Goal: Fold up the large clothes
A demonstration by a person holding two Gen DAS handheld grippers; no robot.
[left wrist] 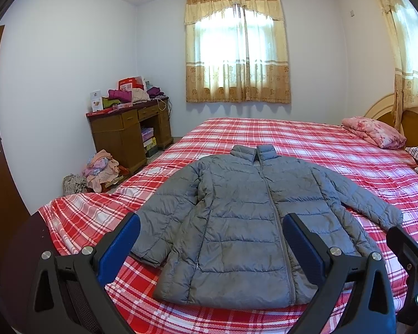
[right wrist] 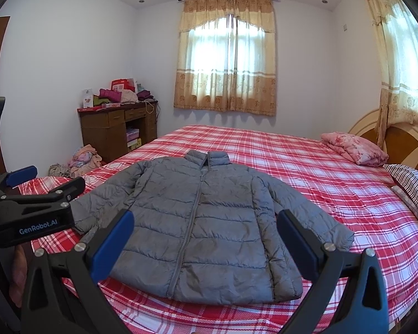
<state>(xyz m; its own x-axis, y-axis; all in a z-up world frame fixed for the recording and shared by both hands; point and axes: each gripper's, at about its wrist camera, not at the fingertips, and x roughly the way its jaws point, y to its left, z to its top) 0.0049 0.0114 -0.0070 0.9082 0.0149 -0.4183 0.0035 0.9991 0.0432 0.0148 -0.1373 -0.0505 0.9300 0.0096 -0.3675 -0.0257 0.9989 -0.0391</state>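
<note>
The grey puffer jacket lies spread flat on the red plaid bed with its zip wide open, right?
Not quite. The grey puffer jacket does lie spread flat on the red plaid bed, but its zip is closed up the front, as the left wrist view shows.

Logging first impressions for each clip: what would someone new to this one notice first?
A grey puffer jacket lies flat and zipped, sleeves spread, near the foot of a bed with a red plaid sheet, collar pointing away from the cameras. The left gripper and right gripper hang open above its hem, touching nothing. Behind, a sunlit curtained window sits mid-wall, with a cluttered wooden desk in the far left corner.
</note>
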